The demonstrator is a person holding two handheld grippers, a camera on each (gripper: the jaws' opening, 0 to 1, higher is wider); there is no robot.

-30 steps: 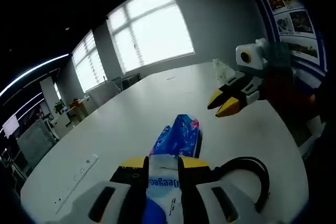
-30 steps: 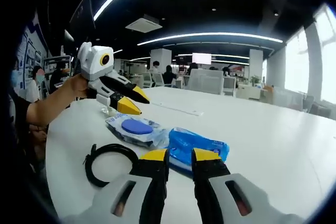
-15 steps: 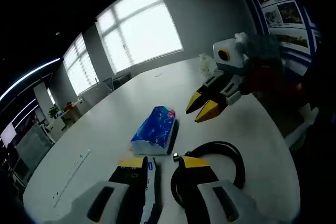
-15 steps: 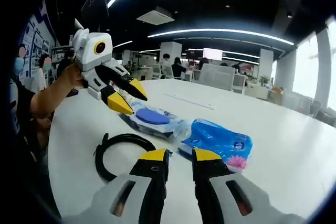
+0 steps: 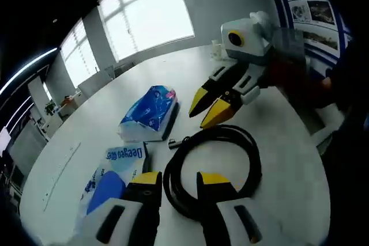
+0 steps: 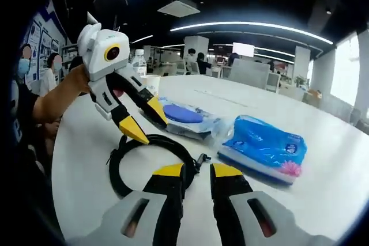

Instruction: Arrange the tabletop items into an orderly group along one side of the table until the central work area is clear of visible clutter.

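left gripper (image 5: pixel 176 178) jaws apart, empty, over the cable coil (image 5: pixel 212 168); wipes pack (image 5: pixel 112 168) at 9 o'clock, tissue pack (image 5: pixel 149 113) at 11. right gripper (image 5: pixel 209 108) jaws apart at 1 o'clock. risk: coil springs open when lifted, snagging the packs.

Ahead of your right gripper (image 6: pixel 192 171) lies the cable coil (image 6: pixel 151 159); tissue pack (image 6: pixel 266 146) right, wipes packet (image 6: pixel 187 119) beyond.

Each gripper has a white and grey body, black jaws and yellow tips: left gripper (image 5: pixel 176 180), right gripper (image 6: pixel 197 171).
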